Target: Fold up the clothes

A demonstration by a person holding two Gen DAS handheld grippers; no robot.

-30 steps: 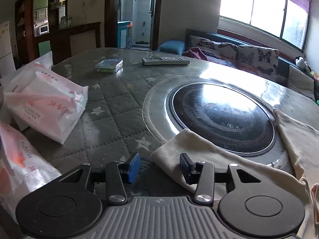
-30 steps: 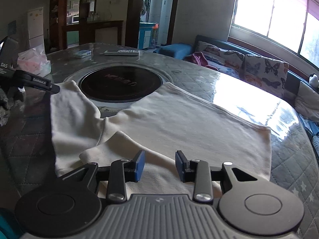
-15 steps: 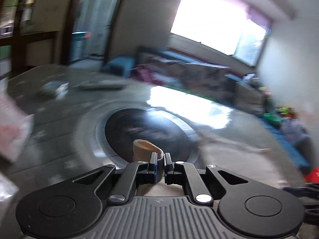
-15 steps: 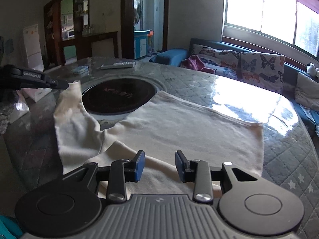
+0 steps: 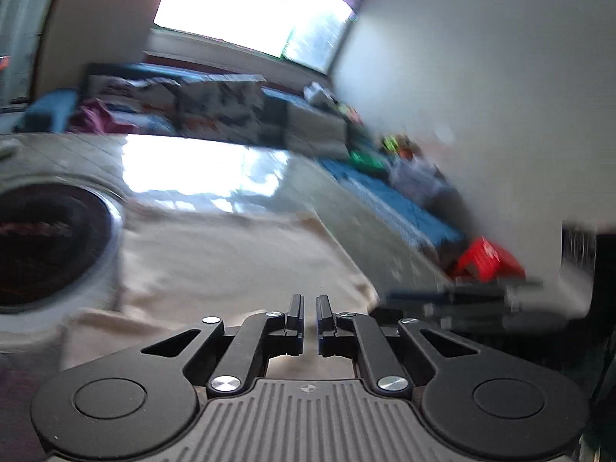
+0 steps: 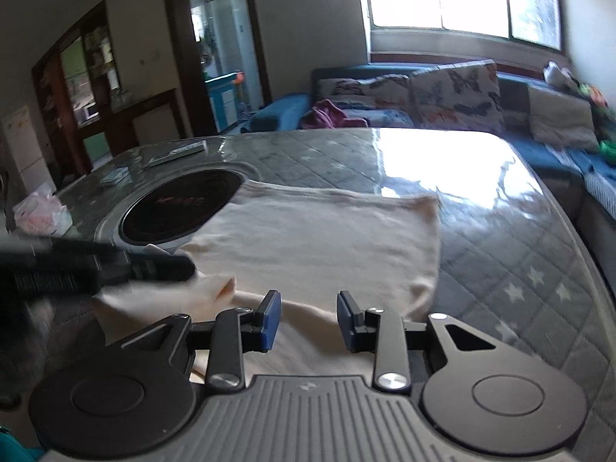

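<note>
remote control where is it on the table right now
In the right wrist view the remote control lies at the table's far left edge, beyond the round black cooktop.

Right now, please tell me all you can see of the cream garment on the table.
The cream garment is soft, plain knit-looking cloth, spread mostly flat on the quilted grey table. Its far edge partly overlaps the dark round cooktop. The left gripper holds one sleeve folded inward over the body, jaws nearly shut. The right gripper hovers open above the near edge.
</note>
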